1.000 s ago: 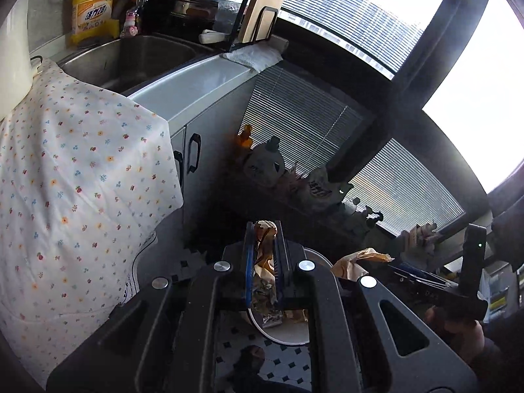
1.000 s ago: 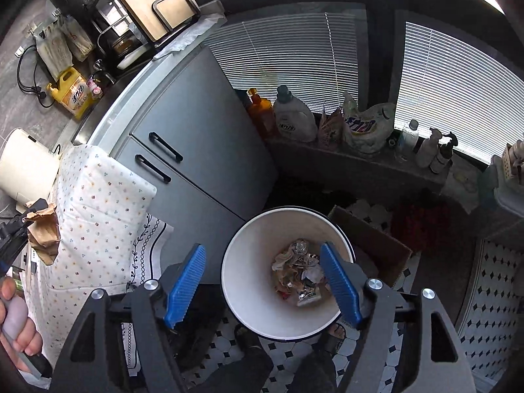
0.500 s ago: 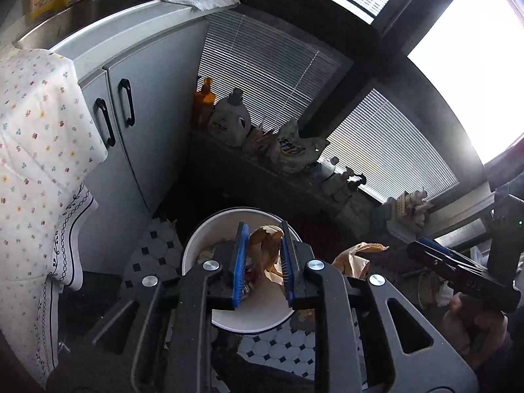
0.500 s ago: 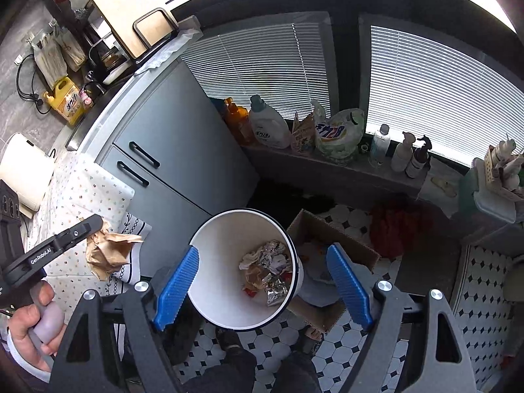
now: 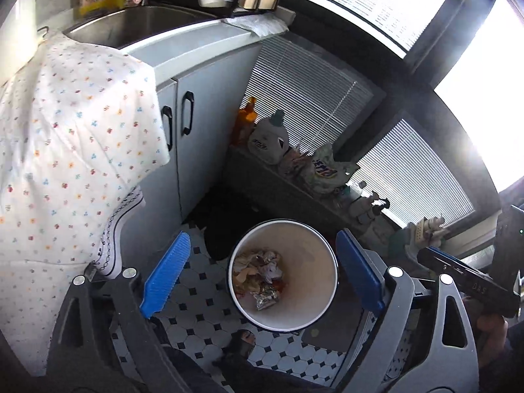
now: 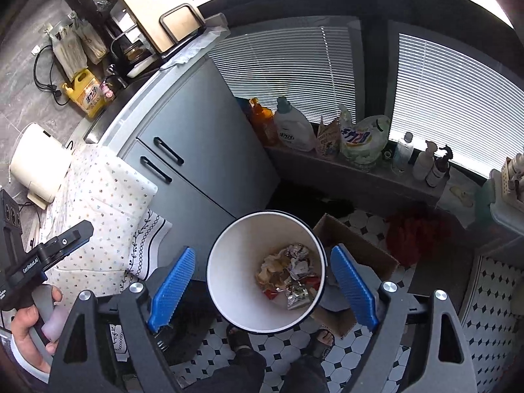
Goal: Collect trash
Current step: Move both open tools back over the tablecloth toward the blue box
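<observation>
Left wrist view: the white bin (image 5: 283, 275) stands on the tiled floor (image 5: 196, 298) directly below your left gripper (image 5: 262, 281), whose blue fingers (image 5: 165, 276) are spread wide with nothing between them. Crumpled wrappers and paper (image 5: 258, 273) lie at the bottom of the bin, toward its left wall. Right wrist view: the same bin (image 6: 265, 271) sits between the fingers of your right gripper (image 6: 262, 290), also spread apart and empty, with the trash (image 6: 290, 276) visible inside.

Judged from this, the drop step looks finished, since both tools are empty above the bin. Your next move calls for turning away to find more litter; none shows in either view outside the bin.

Around the bin: a cardboard box (image 6: 357, 255) touches its right side, your feet in sandals (image 6: 240, 339) stand just in front, a grey cabinet (image 6: 203, 160) rises behind it to the left, and a flowered cloth (image 6: 98, 203) hangs over something beside it. Detergent bottles (image 6: 293, 129) line the ledge under the blinds. Mind the cloth and the cabinet handles when you swing the left tool away.
</observation>
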Available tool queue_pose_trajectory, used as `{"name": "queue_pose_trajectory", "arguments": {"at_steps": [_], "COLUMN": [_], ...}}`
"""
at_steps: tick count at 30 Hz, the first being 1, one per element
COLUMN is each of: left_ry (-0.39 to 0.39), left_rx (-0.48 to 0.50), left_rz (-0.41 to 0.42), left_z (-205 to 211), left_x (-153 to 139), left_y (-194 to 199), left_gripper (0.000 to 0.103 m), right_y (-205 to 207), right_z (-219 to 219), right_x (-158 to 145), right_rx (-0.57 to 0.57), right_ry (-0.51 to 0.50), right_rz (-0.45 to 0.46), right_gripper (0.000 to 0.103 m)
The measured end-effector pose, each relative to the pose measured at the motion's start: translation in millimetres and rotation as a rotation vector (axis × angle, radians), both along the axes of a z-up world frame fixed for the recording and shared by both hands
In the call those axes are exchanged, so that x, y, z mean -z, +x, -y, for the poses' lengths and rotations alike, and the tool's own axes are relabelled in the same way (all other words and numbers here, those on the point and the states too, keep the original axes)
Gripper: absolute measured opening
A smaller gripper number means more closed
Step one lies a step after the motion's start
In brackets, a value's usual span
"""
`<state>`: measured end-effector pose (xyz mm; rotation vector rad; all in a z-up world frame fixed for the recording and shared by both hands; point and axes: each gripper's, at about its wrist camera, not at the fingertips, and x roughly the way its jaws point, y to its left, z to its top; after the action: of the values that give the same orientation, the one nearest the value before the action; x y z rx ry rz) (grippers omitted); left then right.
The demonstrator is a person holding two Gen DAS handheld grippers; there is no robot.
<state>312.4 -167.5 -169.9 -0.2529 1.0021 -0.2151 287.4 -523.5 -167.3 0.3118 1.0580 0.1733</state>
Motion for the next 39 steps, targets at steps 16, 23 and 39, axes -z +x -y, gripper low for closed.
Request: {"name": "queue_pose_trajectory", "arguments": {"at_steps": [16, 23, 39], "left_ry": [0.065, 0.067, 0.020], "left_rx": [-0.387, -0.503, -0.636], "left_rz": [0.113, 0.122, 0.119], "left_z": [-215, -294, -439], "left_x": [-57, -59, -39], "left_y": [-64, -85, -96], "left_gripper": [0.097, 0.097, 0.097], "right_y": [25, 29, 29], "right_z": [-196, -272, -397], "right_x": [-52, -64, -75], "right_rx": [-0.261, -0.338, -0.384], "right_ry": [0.088, 0.093, 0.068], "right_rz": [0.115, 0.131, 0.147], "right_gripper": [0.095, 0.095, 0.095]}}
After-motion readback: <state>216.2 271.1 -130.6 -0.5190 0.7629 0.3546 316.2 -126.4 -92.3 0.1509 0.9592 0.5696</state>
